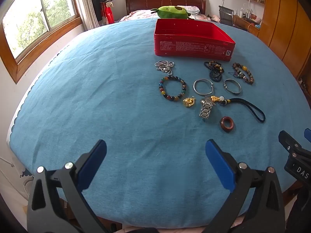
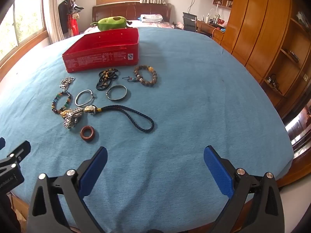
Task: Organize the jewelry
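**Jewelry lot, blue cloth table**

Left gripper (image 1: 155, 163) and right gripper (image 2: 155, 167): jaws spread wide, holding nothing. Open red rectangular tin box (image 1: 192, 44): empty, behind the pieces. Multicoloured bead bracelet (image 1: 172, 88), silver bangle (image 1: 203, 86), brown wooden ring (image 1: 227, 124): loose on blue tablecloth (image 1: 116, 116).

Blue tablecloth (image 1: 97, 97) everywhere, green avocado plushie (image 1: 173, 11) on the bed (image 1: 136, 15) behind it — plus a coat rack (image 2: 71, 9) and wooden wardrobe (image 2: 258, 29).

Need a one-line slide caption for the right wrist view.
Open right gripper above blue cloth; bracelets, a bangle and a brown ring lie before an empty red tin.
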The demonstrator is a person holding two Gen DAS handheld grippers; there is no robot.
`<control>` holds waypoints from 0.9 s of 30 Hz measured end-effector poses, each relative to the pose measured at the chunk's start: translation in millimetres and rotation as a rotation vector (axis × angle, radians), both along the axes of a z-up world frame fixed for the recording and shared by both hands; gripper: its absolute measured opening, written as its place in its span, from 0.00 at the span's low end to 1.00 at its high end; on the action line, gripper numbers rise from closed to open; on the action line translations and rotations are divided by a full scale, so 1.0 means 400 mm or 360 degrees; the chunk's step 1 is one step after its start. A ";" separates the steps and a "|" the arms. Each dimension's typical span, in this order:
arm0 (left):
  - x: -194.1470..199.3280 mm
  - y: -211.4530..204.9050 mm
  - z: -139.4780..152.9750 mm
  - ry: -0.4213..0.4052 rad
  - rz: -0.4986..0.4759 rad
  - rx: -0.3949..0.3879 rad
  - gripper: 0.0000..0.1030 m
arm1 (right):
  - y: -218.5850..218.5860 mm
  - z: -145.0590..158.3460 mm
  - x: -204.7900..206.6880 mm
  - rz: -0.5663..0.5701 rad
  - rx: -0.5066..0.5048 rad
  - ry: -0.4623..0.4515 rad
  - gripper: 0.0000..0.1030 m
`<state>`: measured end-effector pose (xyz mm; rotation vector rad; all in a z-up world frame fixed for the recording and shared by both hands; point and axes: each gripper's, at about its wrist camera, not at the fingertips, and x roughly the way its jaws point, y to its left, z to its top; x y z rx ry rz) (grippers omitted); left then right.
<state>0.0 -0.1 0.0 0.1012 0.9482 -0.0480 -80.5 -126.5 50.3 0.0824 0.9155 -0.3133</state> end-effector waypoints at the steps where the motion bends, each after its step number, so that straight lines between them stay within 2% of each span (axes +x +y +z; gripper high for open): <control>1: 0.000 0.000 0.000 0.0000 0.0000 -0.0001 0.97 | 0.000 0.000 0.000 0.0000 0.0000 0.0000 0.96; 27: 0.000 0.000 0.000 0.0001 -0.0001 -0.0002 0.97 | 0.002 -0.009 0.004 0.0003 0.0011 0.0007 0.96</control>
